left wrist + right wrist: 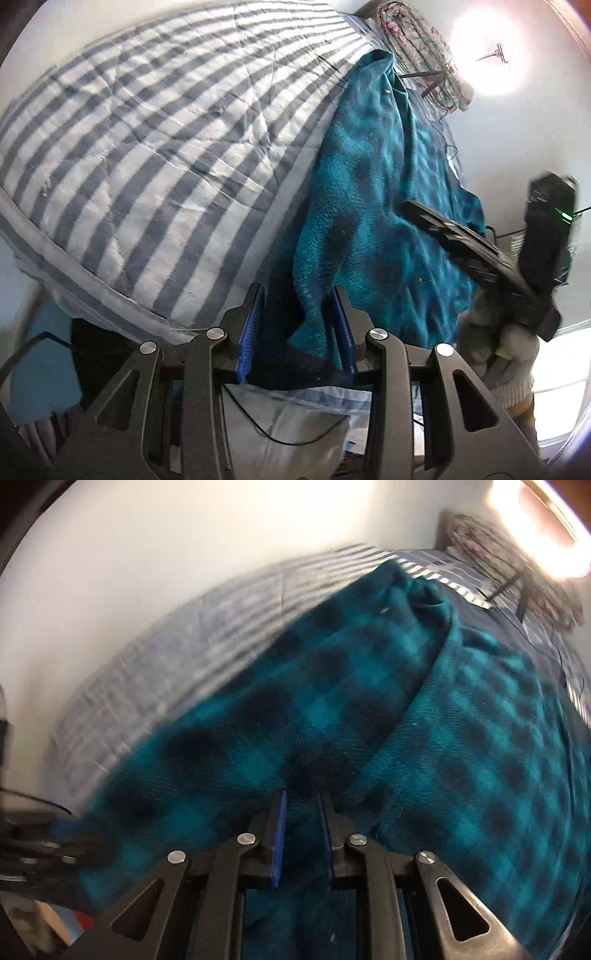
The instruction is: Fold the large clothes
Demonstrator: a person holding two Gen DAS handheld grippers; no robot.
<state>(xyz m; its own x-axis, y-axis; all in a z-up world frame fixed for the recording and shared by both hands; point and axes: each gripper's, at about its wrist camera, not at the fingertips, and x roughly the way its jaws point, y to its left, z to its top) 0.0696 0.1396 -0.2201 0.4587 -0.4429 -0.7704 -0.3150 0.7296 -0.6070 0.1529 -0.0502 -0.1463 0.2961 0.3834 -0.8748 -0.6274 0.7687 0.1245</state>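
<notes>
The teal checked blanket (pixel 461 775) is thick, fuzzy fleece cloth, soft and not shiny. Under the blanket, the striped quilt (pixel 155 155) on the bed is smooth cotton-like cloth with stitched lines and small wrinkles. The left tongs (pixel 297 325) and the right tongs (pixel 301 830), both at the blanket's near edge, have dull black plastic arms, shiny round metal pins and ribbed blue pads (pixel 255 325), and a fuzzy pale glove (pixel 506 354) holds the right tongs beside the blanket.
</notes>
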